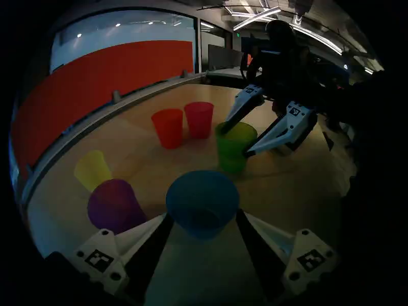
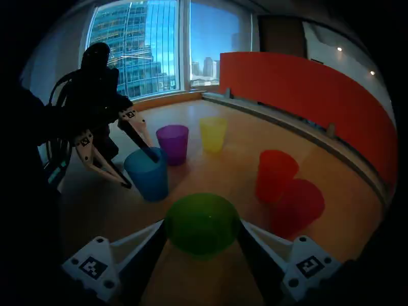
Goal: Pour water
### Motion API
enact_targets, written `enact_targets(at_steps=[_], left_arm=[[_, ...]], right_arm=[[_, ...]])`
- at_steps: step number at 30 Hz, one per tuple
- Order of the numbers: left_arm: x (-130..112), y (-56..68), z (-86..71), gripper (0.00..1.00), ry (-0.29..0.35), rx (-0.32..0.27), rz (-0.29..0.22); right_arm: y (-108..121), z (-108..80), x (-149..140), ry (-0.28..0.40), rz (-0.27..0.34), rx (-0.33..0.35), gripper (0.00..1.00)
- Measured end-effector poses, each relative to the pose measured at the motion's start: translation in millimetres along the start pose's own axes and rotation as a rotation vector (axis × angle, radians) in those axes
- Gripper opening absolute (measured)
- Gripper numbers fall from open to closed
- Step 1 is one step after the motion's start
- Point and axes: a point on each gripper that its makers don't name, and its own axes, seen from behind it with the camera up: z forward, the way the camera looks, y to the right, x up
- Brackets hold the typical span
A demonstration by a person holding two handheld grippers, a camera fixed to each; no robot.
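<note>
**Two cups gripped, four more crowding the table**

In the left gripper view the left gripper (image 1: 202, 218) is closed partway around a blue cup (image 1: 202, 200) at the bottom centre. Both fingers press its sides and its open mouth faces the camera. Whether it holds water cannot be told in the dim light.

Just above and right of it, the right gripper (image 1: 235, 142) reaches in from the upper right. Its two fingers sit on either side of a green cup (image 1: 233, 159) and touch it near the rim. In the right gripper view that cup lies at the bottom centre, pinched between the near fingers.

The other cups stand on the wooden table (image 1: 290, 188). A purple cup (image 1: 113, 205) is just beside the blue one at lower left, with a yellow cup (image 1: 92, 169) touching it from above. An orange cup (image 1: 168, 127) and a red cup (image 1: 199, 119) stand side by side near the centre, just left of the green cup.

A low rail and an orange wall panel (image 1: 102, 86) run along the upper left. A person's dark figure (image 1: 285, 56) stands behind the right gripper at top right. In the right gripper view, bright windows (image 2: 153, 46) fill the upper left.
</note>
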Motion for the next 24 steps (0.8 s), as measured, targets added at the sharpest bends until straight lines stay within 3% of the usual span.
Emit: enact_targets(at_steps=[11,24], left_arm=[[-5.3,-3.3,-8.7,0.96,0.001,0.032,-0.039],[-14.6,-5.3,-33.4,0.96,0.030,0.103,-0.075]], right_arm=[[2.3,-7.6,-11.1,-0.013,0.006,-0.037,1.00],[7.8,-36.1,-17.1,0.017,0.047,-0.102,1.00]])
